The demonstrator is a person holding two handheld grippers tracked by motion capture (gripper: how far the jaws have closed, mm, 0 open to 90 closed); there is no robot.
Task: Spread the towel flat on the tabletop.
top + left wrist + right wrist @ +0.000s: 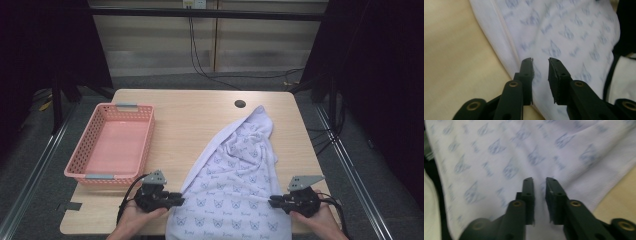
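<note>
A pale lilac cloth (235, 170) with a small blue print lies on the wooden table (190, 115), running from the back right down over the front edge. My left gripper (179, 201) sits at the cloth's left hem near the front. In the left gripper view its jaws stand a little apart, and the left gripper (540, 60) is just above the cloth (564, 32) beside its ribbed border. My right gripper (271, 201) points in at the cloth's right side. Seen from its own camera, the right gripper (539, 180) has a narrow gap, with the cloth (499, 150) beneath.
A pink slotted basket (117, 147) stands empty on the table's left half. A round cable hole (240, 103) sits near the back edge. Bare wood (454, 50) lies left of the cloth. Cables trail on the floor behind the table.
</note>
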